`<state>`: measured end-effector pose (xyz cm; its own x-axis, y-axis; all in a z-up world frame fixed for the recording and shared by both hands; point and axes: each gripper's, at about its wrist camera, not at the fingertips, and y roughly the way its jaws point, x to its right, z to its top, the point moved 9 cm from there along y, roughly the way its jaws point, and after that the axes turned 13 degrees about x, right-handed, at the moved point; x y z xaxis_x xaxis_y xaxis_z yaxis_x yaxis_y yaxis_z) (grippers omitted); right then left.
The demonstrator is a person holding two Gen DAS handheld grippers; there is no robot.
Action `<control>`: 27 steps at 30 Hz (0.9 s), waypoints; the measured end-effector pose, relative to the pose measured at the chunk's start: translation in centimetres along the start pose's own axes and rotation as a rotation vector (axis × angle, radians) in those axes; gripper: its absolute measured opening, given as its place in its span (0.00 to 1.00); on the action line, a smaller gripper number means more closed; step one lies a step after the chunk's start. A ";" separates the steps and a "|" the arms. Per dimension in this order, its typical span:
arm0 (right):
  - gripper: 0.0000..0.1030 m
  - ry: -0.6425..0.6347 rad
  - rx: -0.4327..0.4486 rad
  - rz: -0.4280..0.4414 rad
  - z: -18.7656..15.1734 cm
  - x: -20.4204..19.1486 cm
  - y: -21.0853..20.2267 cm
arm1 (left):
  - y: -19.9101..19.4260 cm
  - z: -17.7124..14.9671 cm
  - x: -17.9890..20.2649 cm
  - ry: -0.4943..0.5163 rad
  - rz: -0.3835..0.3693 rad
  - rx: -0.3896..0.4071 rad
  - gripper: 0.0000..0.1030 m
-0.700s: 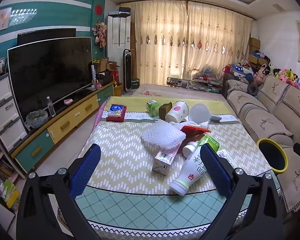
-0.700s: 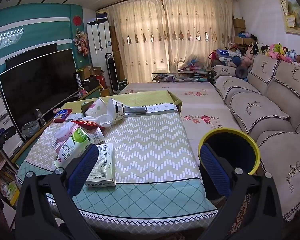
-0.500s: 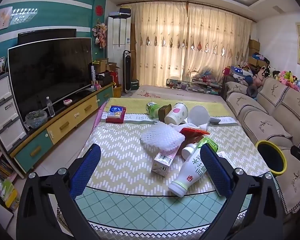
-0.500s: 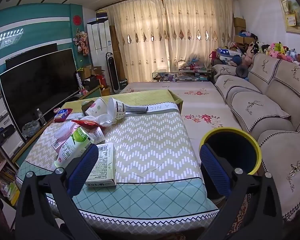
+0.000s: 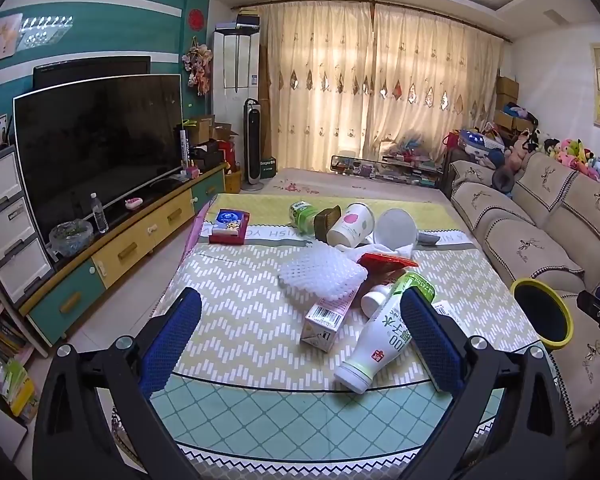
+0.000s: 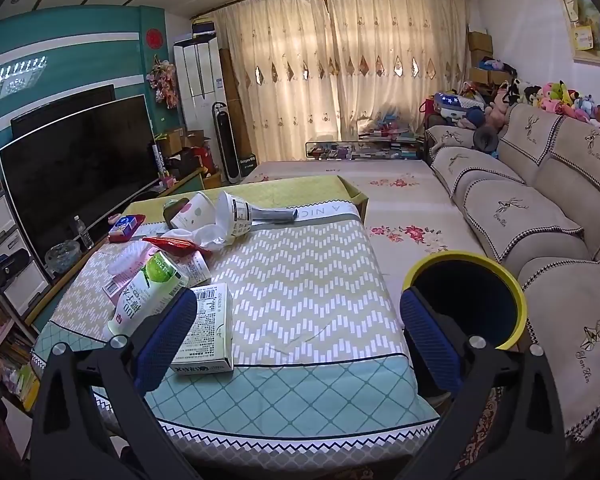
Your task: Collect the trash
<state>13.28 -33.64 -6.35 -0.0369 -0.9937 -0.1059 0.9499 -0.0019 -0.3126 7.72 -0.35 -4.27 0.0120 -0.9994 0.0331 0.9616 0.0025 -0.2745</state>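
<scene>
Across the tabletop (image 5: 236, 320), from its middle toward the far edge, lies a heap of rubbish; beside the right edge, down on the floor by the sofa (image 6: 540, 216), stands the bin (image 6: 504, 300), yellow-rimmed and dark inside. Nearest the front edge: white bottle (image 5: 380, 340) on its side, cap end toward the front edge, then the flat carton (image 6: 208, 328) close to the front edge, the pink-and-white box (image 5: 326, 316), the foam net (image 5: 320, 276), paper cups (image 5: 350, 224) farther back. Left gripper (image 5: 300, 340) gaping wide, nothing between the pads; right gripper (image 6: 296, 340) likewise wide and empty, hovering over the front right corner.

Best begun with the nearest piece: probably bottle or carton, approached square across its narrow width, pads lowered to either side before closing, grip near the middle so nothing tips. Round bottle likely to roll; worth pinning against the cloth.

Compared with a moment ago: barely any change, only a slight shift of view, jaws equally wide, rubbish unmoved.
</scene>
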 end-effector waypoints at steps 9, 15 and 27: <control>0.94 0.005 -0.011 0.008 -0.9 -0.6 0.6 | 0.5 -0.2 0.0 0.004 -0.003 -0.008 0.95; 0.94 0.001 -0.027 0.018 -1.1 -0.7 0.9 | 0.5 -0.2 0.0 0.004 -0.003 -0.009 0.95; 0.94 0.007 -0.020 0.011 -1.2 -0.8 1.0 | 0.8 -0.6 0.3 0.010 -0.005 -0.015 0.95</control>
<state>13.86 -32.72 -7.69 -0.0285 -0.9928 -0.1163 0.9437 0.0117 -0.3305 8.37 -0.62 -5.10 0.0046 -0.9997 0.0244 0.9574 -0.0027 -0.2889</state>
